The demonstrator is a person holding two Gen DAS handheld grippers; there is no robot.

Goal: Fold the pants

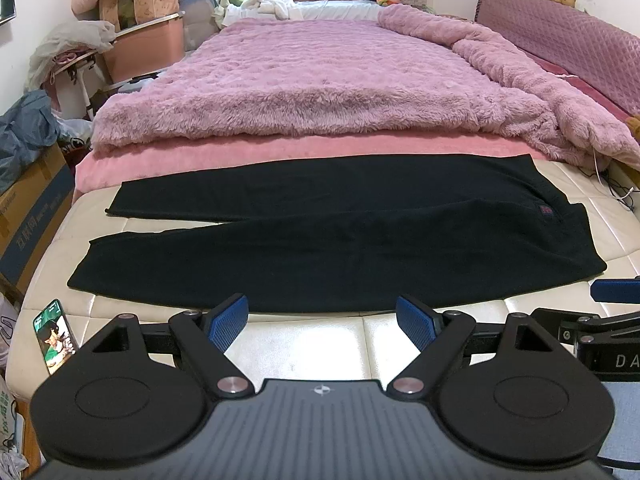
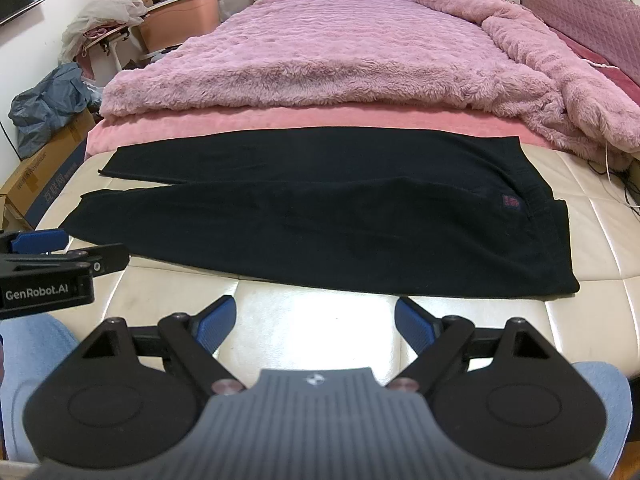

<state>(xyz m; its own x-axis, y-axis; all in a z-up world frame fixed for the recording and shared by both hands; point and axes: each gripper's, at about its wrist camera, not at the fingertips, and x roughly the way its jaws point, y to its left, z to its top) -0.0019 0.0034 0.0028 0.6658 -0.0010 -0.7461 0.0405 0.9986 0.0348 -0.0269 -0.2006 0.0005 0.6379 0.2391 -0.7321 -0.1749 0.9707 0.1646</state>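
Left wrist view: black fabric pants (image 1: 320, 240) lie crosswise just beyond both wide-open, empty grippers, left gripper (image 1: 322, 322) and right gripper (image 2: 314, 320), waistband rightward.

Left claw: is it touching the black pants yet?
Apart. The left wrist view shows bare cream mattress between the open left claw and the pants.

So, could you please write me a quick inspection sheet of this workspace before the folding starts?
Surface: cream quilted mattress, bare at the near edge.
Job's things: black pants spread flat, legs to the left, waistband to the right, unfolded.
Clutter: phone on the mattress's near left corner.
Grippers: left gripper and right gripper open, short of the pants, holding nothing.
Cables: white and dark cables at the right edge.
Surroundings: pink fuzzy blanket behind; cardboard box at left.
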